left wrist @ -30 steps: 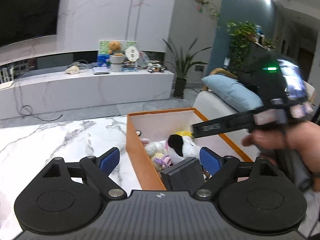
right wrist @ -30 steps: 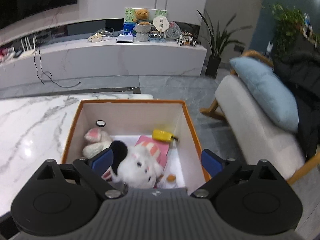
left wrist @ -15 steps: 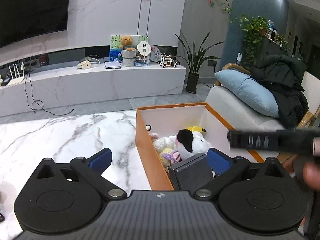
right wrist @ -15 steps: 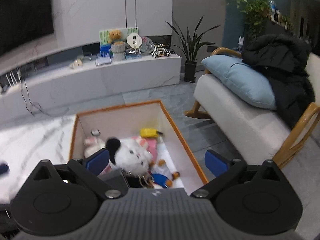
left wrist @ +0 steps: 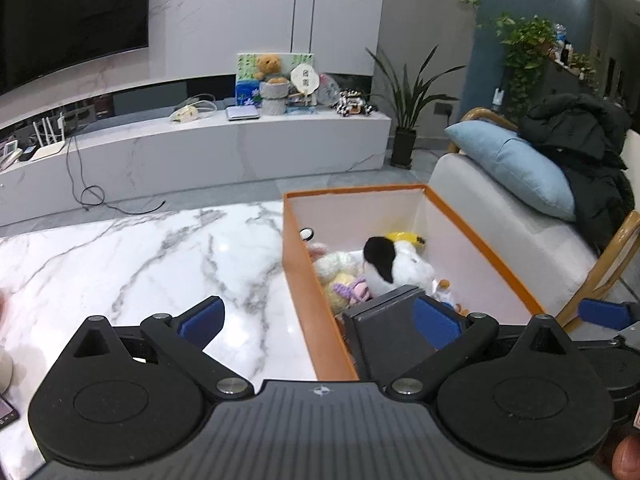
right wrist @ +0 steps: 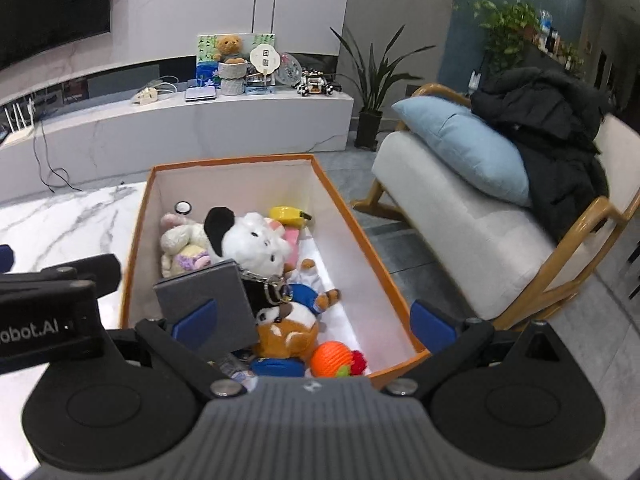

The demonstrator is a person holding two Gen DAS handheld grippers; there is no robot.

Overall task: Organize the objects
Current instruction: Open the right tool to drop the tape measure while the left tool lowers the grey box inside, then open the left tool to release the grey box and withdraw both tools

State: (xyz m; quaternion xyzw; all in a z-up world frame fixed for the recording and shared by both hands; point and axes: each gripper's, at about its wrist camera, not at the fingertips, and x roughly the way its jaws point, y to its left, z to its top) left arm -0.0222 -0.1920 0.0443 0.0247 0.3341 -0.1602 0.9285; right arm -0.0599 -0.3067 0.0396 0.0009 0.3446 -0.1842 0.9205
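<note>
Toys are lying piled in the orange box [right wrist: 384,276] just ahead of your right claw [right wrist: 314,322], w/ jaws spread wide and empty, prob. freshly released. You're holding the left claw [left wrist: 320,318] apart too, straddling the box's near wall.

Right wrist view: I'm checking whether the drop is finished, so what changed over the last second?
The right hand-held gripper, jaws wide and empty, drew back from above the white plush toy; more of the orange box now shows, including the orange ball. The toy, the grey box and the left hand-held gripper, open, stayed as they were.
</note>
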